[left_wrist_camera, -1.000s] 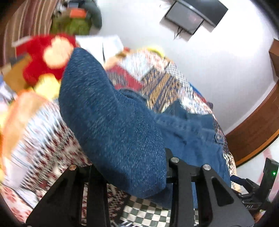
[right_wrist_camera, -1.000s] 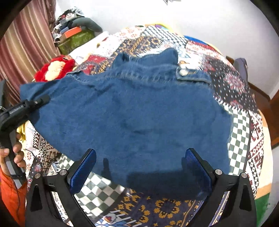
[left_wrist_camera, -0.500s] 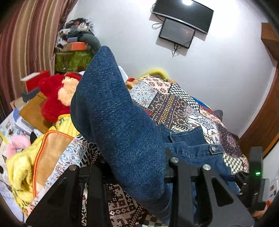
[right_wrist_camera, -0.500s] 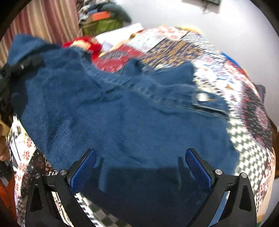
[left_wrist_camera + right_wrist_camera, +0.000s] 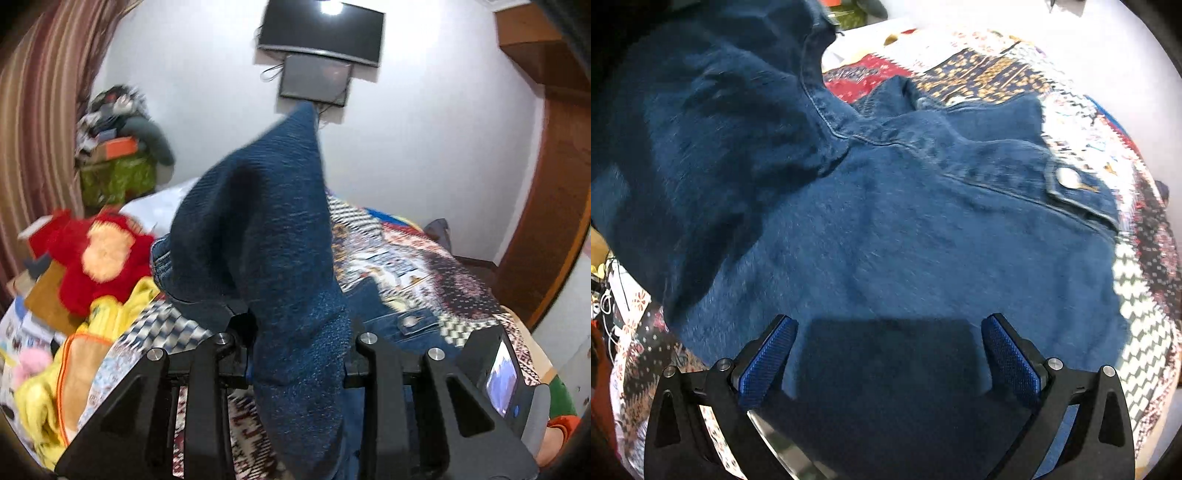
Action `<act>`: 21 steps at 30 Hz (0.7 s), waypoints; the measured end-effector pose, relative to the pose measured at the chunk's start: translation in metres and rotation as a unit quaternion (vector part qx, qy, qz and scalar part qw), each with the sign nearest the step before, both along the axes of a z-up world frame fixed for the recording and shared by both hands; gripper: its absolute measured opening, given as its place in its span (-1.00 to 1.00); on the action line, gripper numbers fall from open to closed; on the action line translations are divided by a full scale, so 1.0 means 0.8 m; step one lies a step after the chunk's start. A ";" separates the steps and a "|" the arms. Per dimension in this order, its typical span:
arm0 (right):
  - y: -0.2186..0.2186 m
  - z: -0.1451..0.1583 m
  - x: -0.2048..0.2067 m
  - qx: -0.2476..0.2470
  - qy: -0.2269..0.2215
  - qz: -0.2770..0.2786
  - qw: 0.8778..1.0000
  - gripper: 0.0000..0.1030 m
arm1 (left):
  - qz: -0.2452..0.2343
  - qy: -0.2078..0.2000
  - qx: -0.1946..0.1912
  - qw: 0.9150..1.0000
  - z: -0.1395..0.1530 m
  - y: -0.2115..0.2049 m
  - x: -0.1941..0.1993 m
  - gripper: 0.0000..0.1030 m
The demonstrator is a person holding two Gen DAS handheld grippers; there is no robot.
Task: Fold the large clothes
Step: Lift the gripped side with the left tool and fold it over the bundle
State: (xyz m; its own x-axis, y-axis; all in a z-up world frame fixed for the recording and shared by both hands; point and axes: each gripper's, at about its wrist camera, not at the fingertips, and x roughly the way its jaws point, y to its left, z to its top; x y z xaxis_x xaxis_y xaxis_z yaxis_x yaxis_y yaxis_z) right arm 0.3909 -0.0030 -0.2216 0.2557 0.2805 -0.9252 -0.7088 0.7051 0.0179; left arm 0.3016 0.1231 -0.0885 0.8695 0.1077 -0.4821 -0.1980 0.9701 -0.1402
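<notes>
A dark blue denim jacket (image 5: 905, 229) lies spread on a patterned bedspread (image 5: 1137, 295). One of its metal buttons (image 5: 1067, 177) shows at the right. My left gripper (image 5: 295, 332) is shut on one edge of the jacket (image 5: 266, 229), and the fabric rears up and flops over the jaws, hiding the fingertips. In the right wrist view that lifted part (image 5: 701, 129) hangs raised at the upper left. My right gripper (image 5: 890, 350) hovers close above the jacket's near part, its blue pads (image 5: 768, 354) wide apart and open, with nothing pinched.
A red plush toy (image 5: 99, 258) and yellow cloth (image 5: 37, 398) lie at the bed's left side. Boxes and clothes (image 5: 114, 162) are piled by a striped curtain. A dark screen (image 5: 321, 33) hangs on the white wall, and wooden furniture (image 5: 554, 221) stands at the right.
My left gripper has risen and rolled with the jacket edge, so the flap stands higher. In the right wrist view the lifted part has swung up to the left and the jacket looms closer.
</notes>
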 end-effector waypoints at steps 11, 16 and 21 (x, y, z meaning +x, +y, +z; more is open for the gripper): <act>-0.152 0.067 -0.009 0.001 -0.079 -0.100 0.992 0.99 | -0.116 -0.020 0.038 0.992 0.035 -0.124 0.045 -0.47; -0.254 0.086 -0.011 -0.002 -0.090 -0.185 0.979 0.99 | -0.191 0.007 0.074 0.979 0.014 -0.199 0.052 -0.48; -0.334 0.096 -0.015 0.012 -0.077 -0.262 0.962 0.99 | -0.266 0.051 0.144 0.952 -0.029 -0.260 0.028 -0.47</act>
